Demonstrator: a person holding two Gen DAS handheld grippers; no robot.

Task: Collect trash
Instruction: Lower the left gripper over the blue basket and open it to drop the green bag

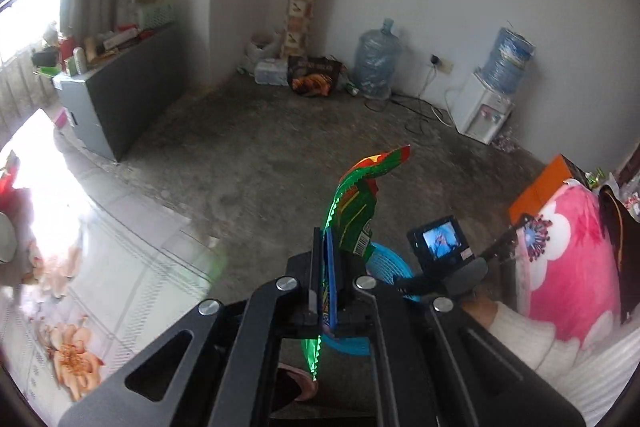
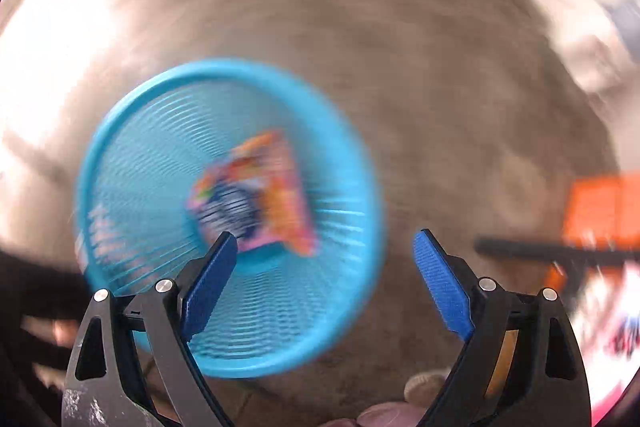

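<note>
Left gripper (image 1: pixel 330 279) jaws clamped tight on a crinkled green and red foil snack wrapper (image 1: pixel 358 203), long axis running up and away from the jaws, one tail hanging below them. Round blue plastic mesh basket (image 2: pixel 232 215) sits on the bare concrete floor (image 2: pixel 420 87), seen in the left wrist view just past and below the held wrapper, slightly to its right. Right gripper (image 2: pixel 324 267) jaws spread wide, nothing between them, pointing nearly straight down over the basket; a blurred orange and pink snack packet (image 2: pixel 260 195) already lies at the basket bottom. Judged: left hand carries the next piece, drop needs it moved forward and right over the rim; right gripper crowds that spot
</note>
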